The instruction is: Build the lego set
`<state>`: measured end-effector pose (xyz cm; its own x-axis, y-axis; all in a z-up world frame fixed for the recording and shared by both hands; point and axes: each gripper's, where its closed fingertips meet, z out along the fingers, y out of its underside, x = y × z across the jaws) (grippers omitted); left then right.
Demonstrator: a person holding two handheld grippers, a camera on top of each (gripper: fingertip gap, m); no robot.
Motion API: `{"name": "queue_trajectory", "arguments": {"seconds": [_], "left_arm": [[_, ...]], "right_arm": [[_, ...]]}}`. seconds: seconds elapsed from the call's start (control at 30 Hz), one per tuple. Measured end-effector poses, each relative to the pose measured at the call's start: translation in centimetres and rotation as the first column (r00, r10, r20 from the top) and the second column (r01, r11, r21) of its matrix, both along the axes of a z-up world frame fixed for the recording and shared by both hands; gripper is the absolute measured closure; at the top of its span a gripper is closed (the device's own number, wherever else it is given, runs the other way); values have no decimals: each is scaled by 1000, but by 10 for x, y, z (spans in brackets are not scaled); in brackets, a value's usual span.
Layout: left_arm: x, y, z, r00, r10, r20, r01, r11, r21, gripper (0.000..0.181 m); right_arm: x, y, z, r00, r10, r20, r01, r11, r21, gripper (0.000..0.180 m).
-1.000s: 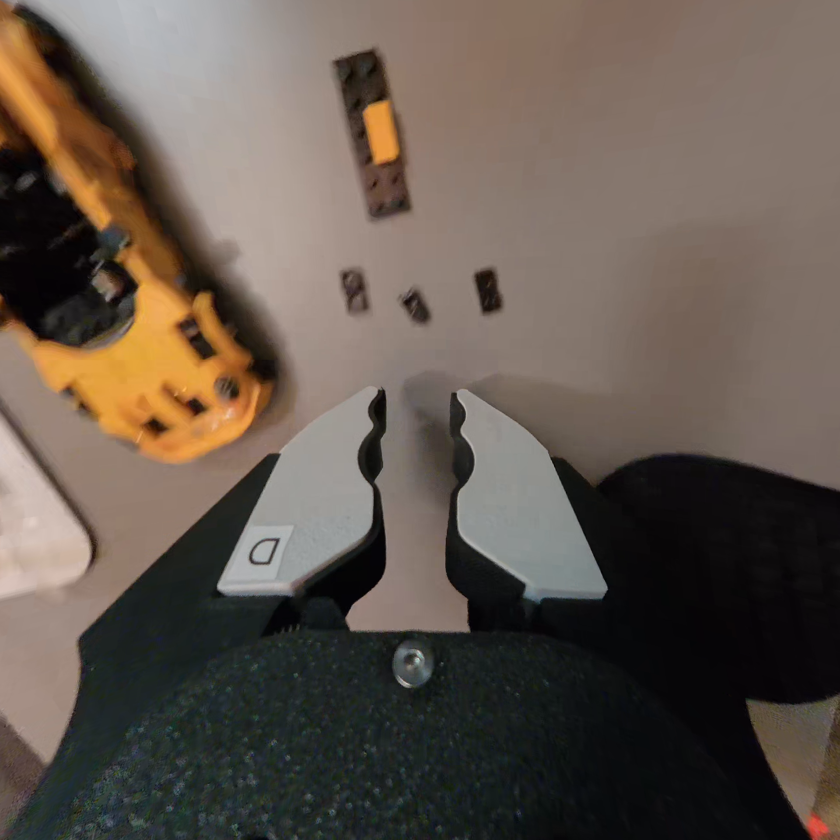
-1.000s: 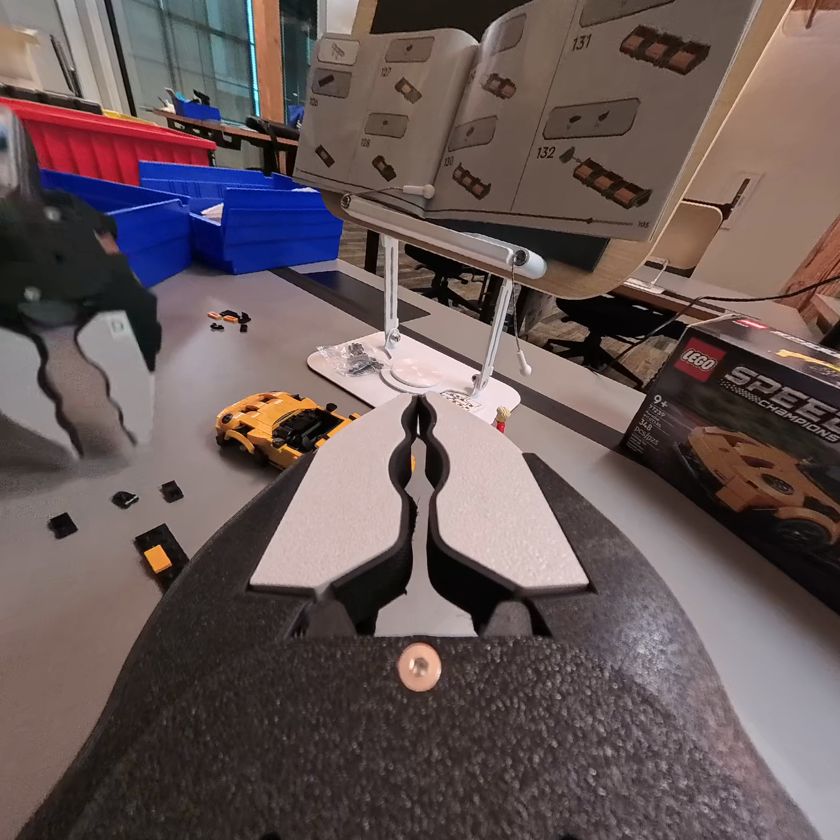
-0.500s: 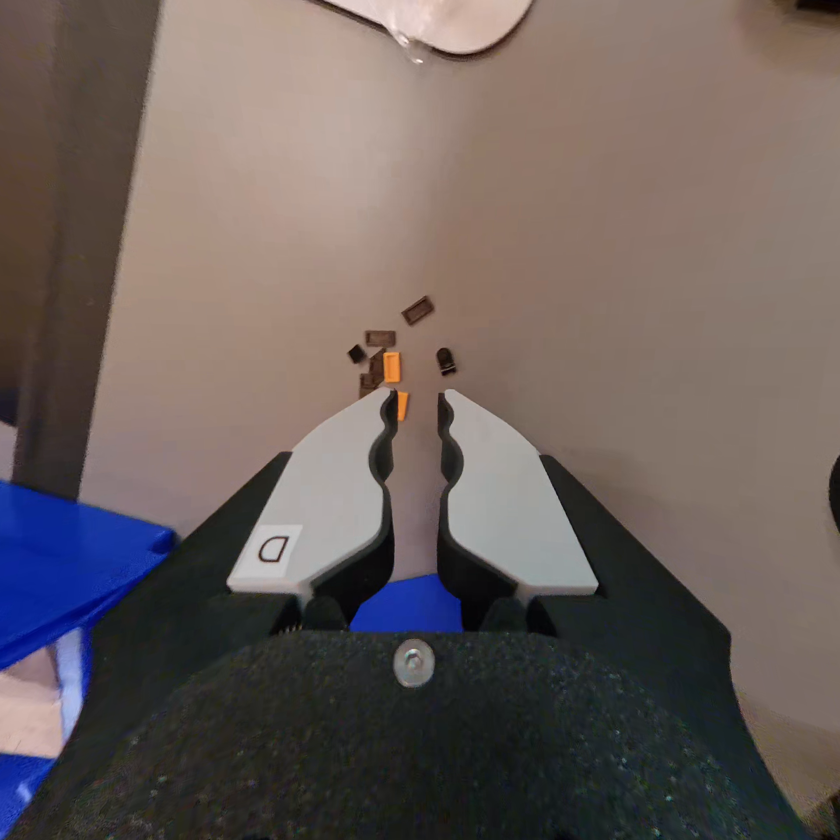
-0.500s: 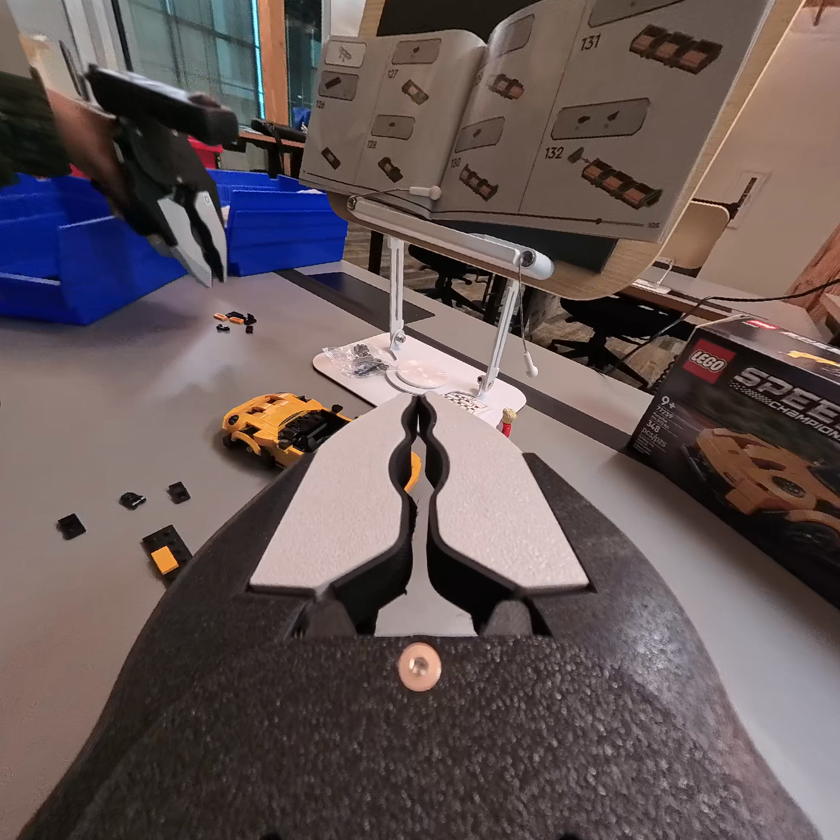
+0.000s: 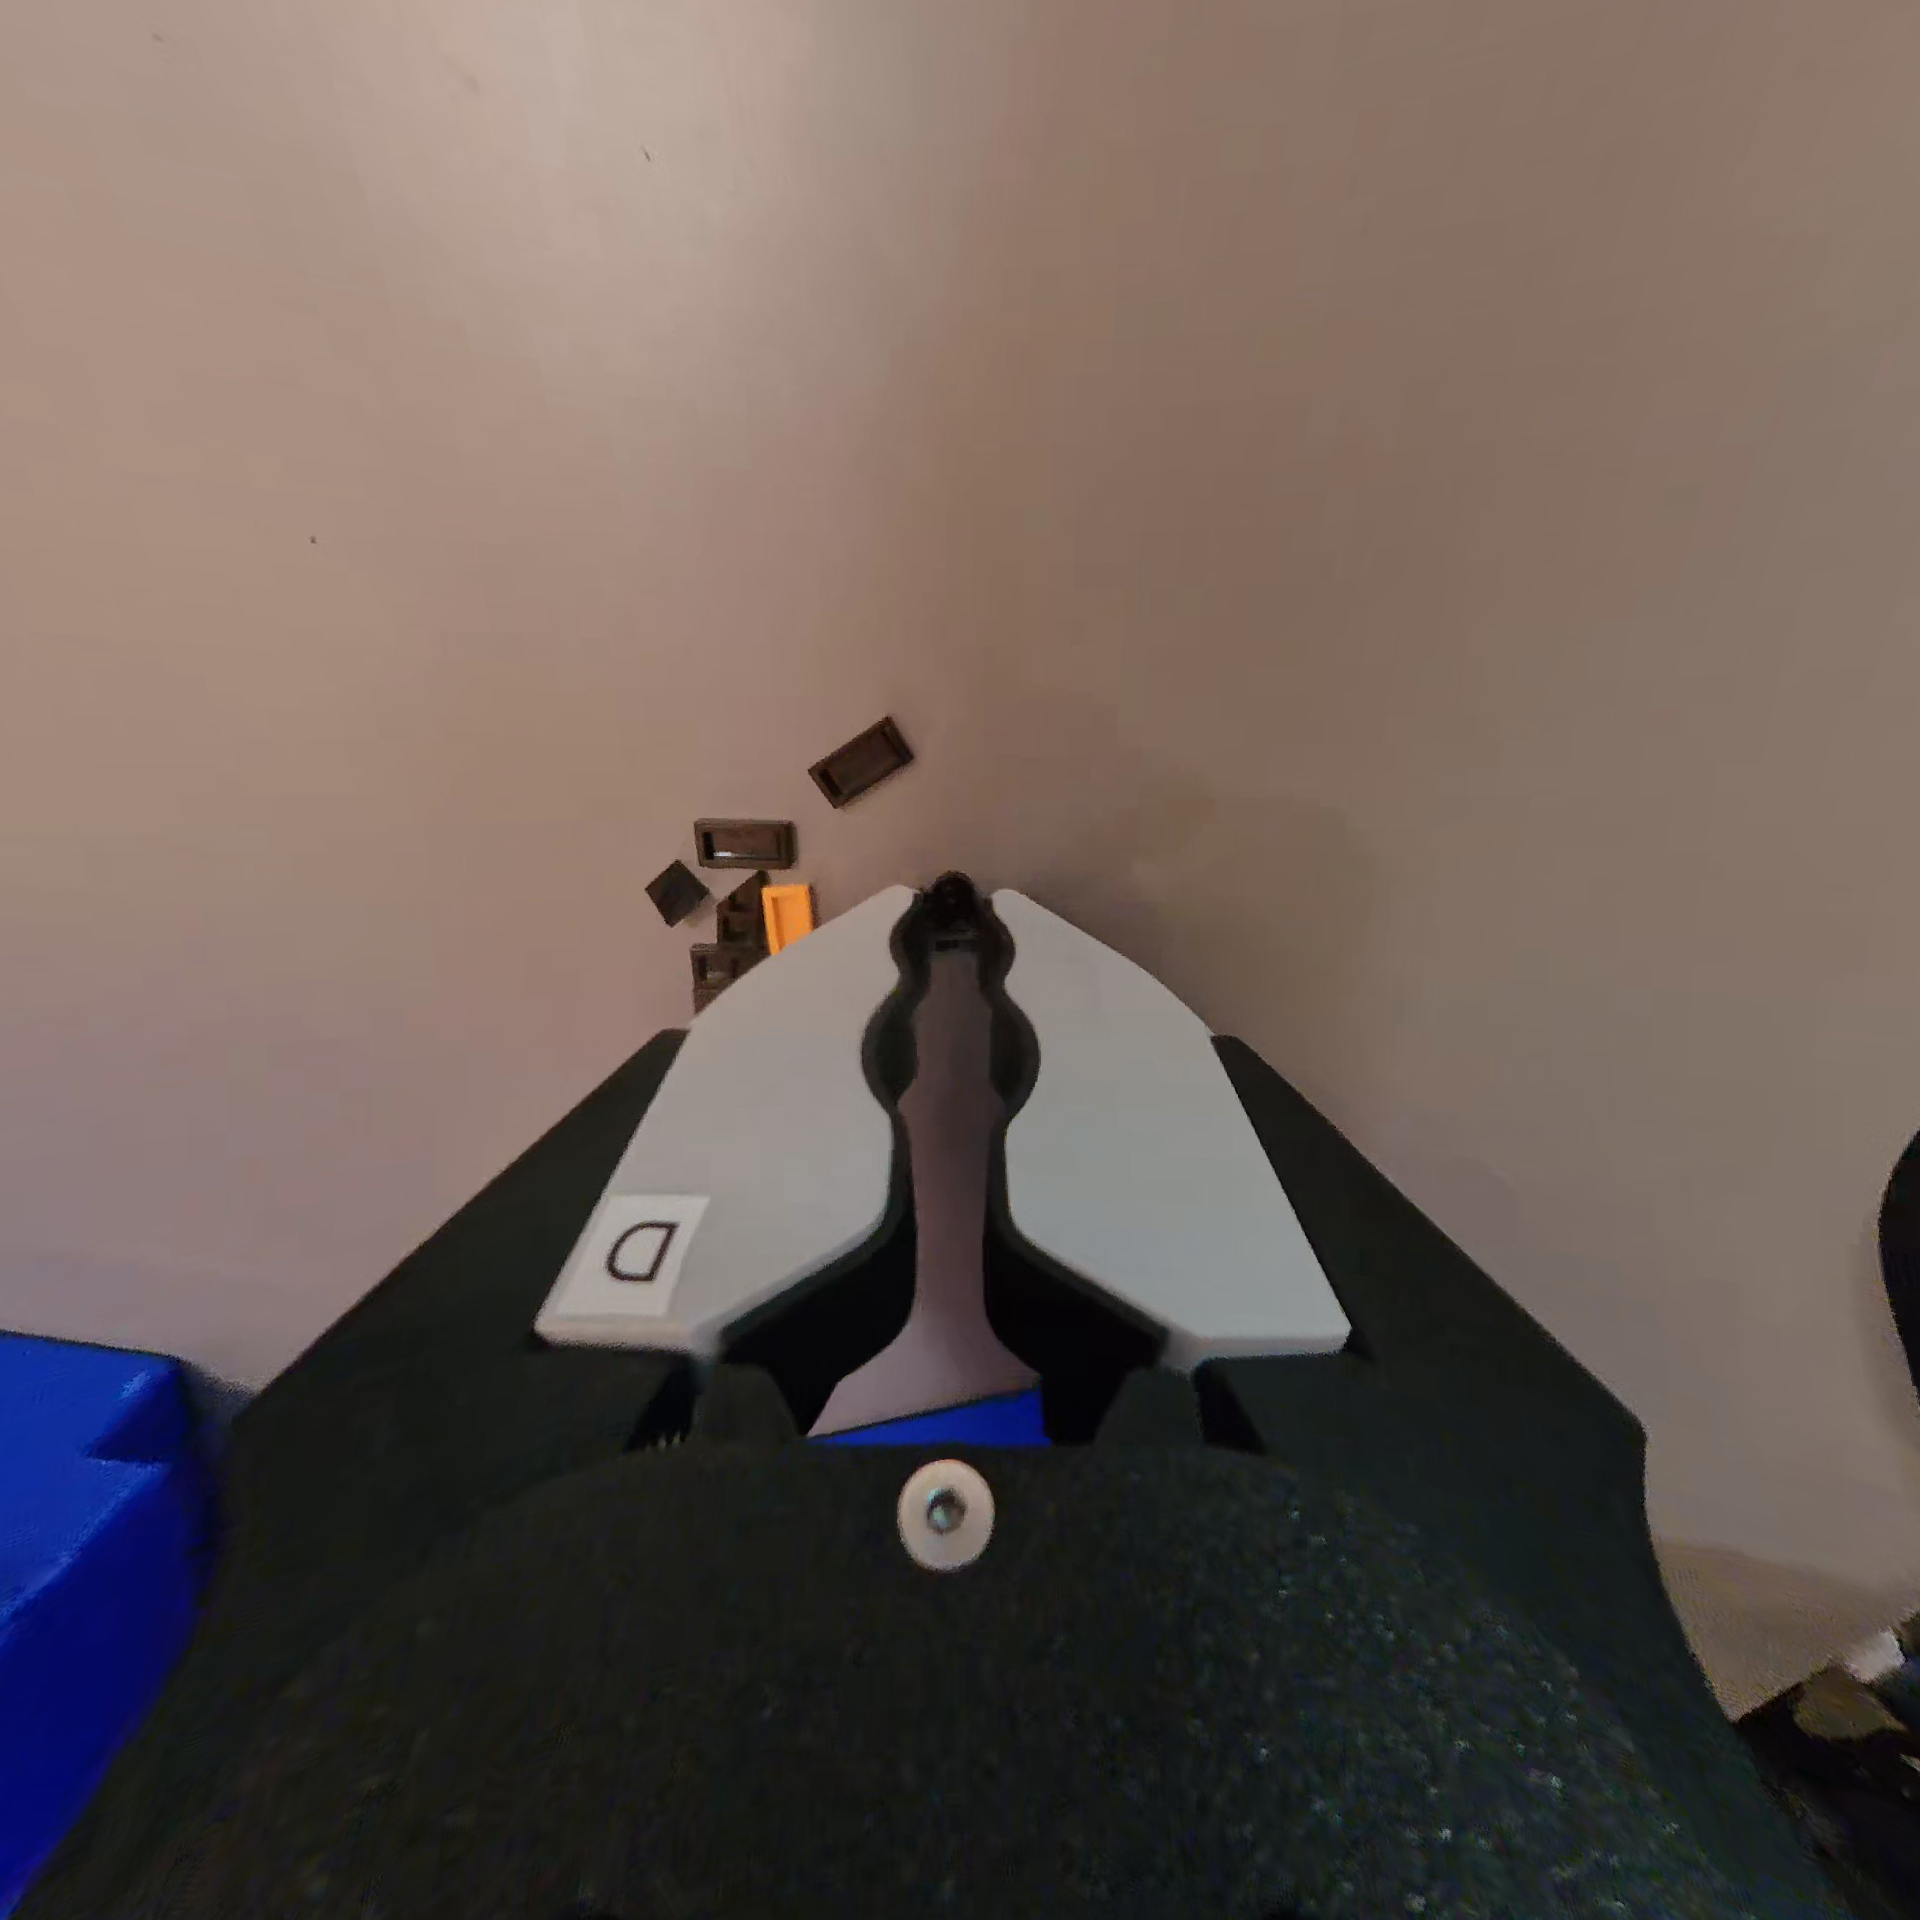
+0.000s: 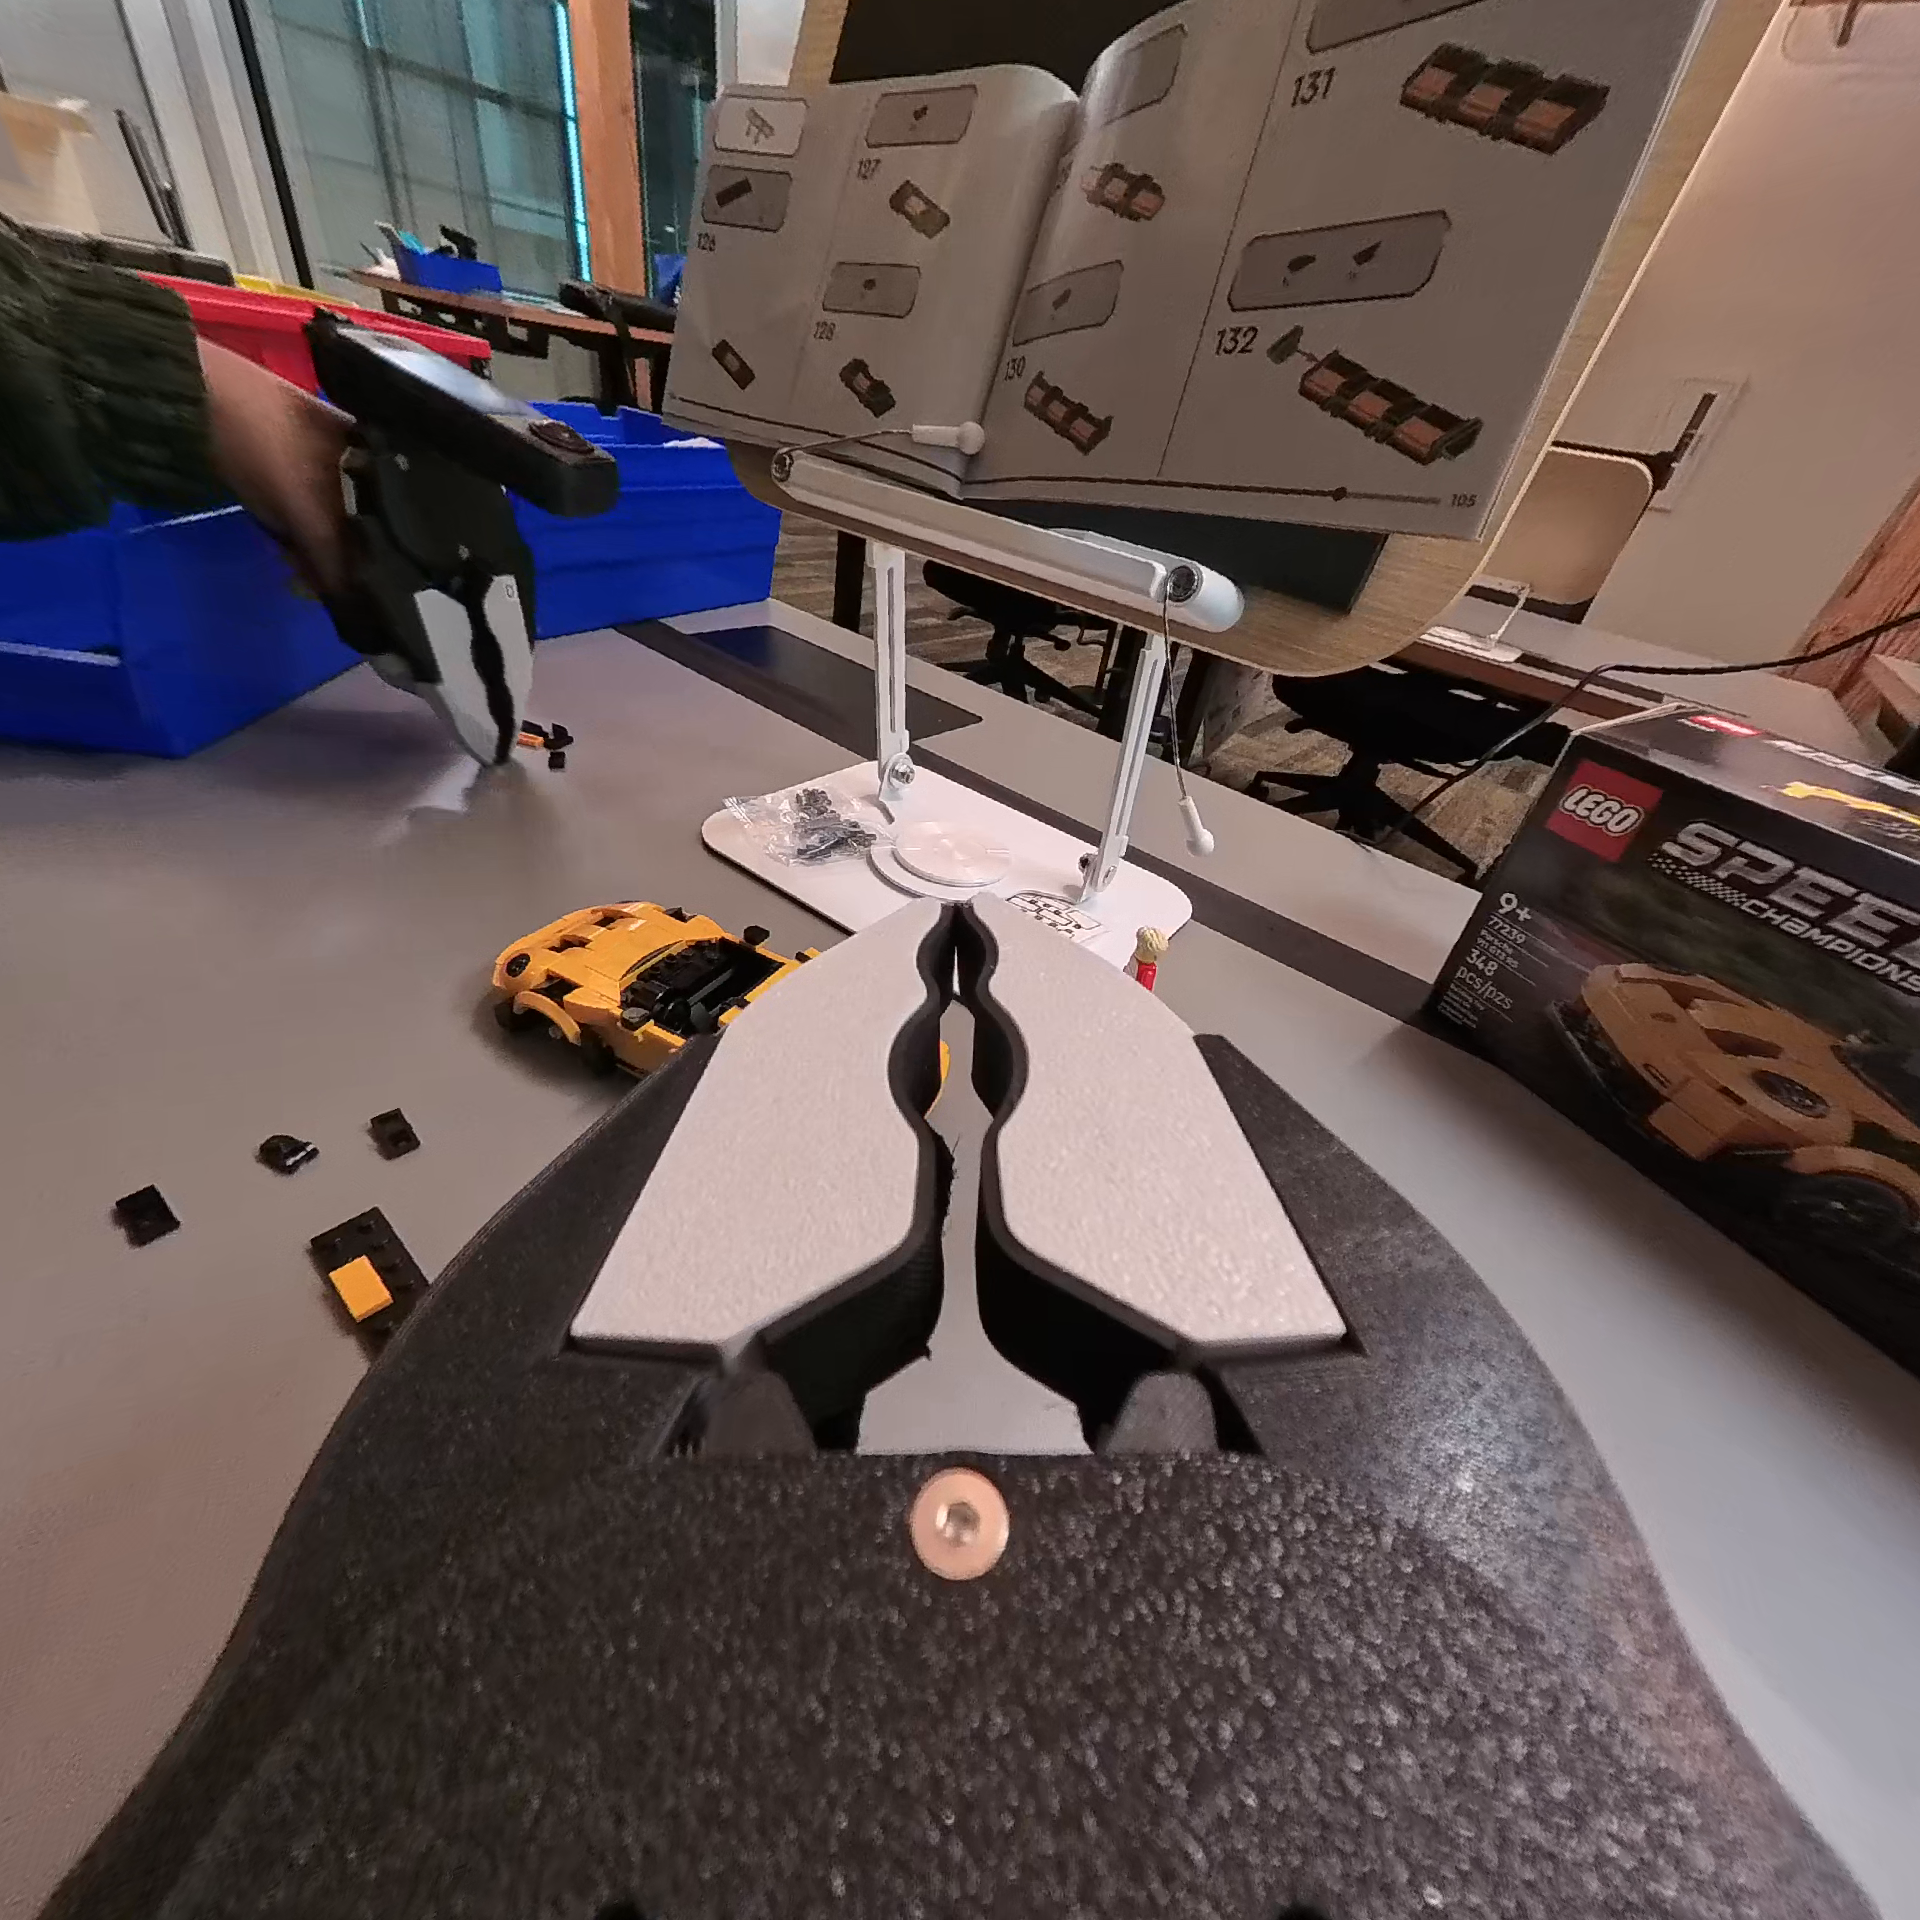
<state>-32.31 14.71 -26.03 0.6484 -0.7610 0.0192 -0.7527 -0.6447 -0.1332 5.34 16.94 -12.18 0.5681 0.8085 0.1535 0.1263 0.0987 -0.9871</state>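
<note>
My left gripper [image 5: 954, 896] is down at the table and shut on a small black rounded piece [image 5: 951, 889] at its tips. Just left of it lies a pile of loose pieces: black tiles [image 5: 745, 842] [image 5: 860, 761] and an orange tile [image 5: 787, 916]. The right wrist view shows the left gripper [image 6: 488, 743] at that pile [image 6: 545, 738]. My right gripper [image 6: 956, 914] is shut and empty, held above the table near the yellow car [image 6: 634, 982]. A black plate with an orange tile [image 6: 364, 1273] and three small black pieces [image 6: 288, 1151] lie at the front left.
An open instruction booklet [image 6: 1091, 281] rests on a white stand [image 6: 1132, 894] with a bag of parts [image 6: 810, 816] on its base. The set's box [image 6: 1714, 987] stands at the right. Blue bins [image 6: 156, 623] line the far left edge, one close under my left gripper [image 5: 73, 1507]. My hands' fingertips stand some 40 centimetres from each other.
My left gripper moved from above the black plate to the far pile, came down and shut on the small black piece. My right gripper has stayed in place, shut.
</note>
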Motion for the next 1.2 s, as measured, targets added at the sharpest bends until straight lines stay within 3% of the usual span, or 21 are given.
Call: {"name": "queue_trajectory", "arguments": {"seconds": [0.17,0.33,0.47,0.57,0.83,1.0,1.1,1.2], "left_arm": [[20,-14,10,999,-37,-6,37,999,-4,173],[153,-65,49,946,-301,124,281,947,158,173],[254,-100,39,894,-387,227,326,908,263,173],[291,-110,24,878,-407,251,344,903,259,173],[303,-125,2,871,-456,184,421,885,200,173],[307,-127,5,860,-473,191,427,873,238,159],[313,-123,20,844,-465,268,381,871,311,160],[318,-110,55,803,-423,420,247,878,411,160]], "right_arm": [[1,0,1,1000,-3,0,3,1000,3,180],[0,-1,1,1000,3,-4,-3,1000,3,180],[-1,-4,4,1000,5,0,-5,1000,21,180],[-1,-5,6,1000,3,-2,-3,1000,30,180],[0,-11,14,1000,12,-8,-11,998,61,180],[0,-12,15,1000,13,-6,-12,998,69,180],[1,-12,17,1000,9,-9,-9,997,77,180],[2,-11,18,1000,6,-16,-5,997,77,180]]}}
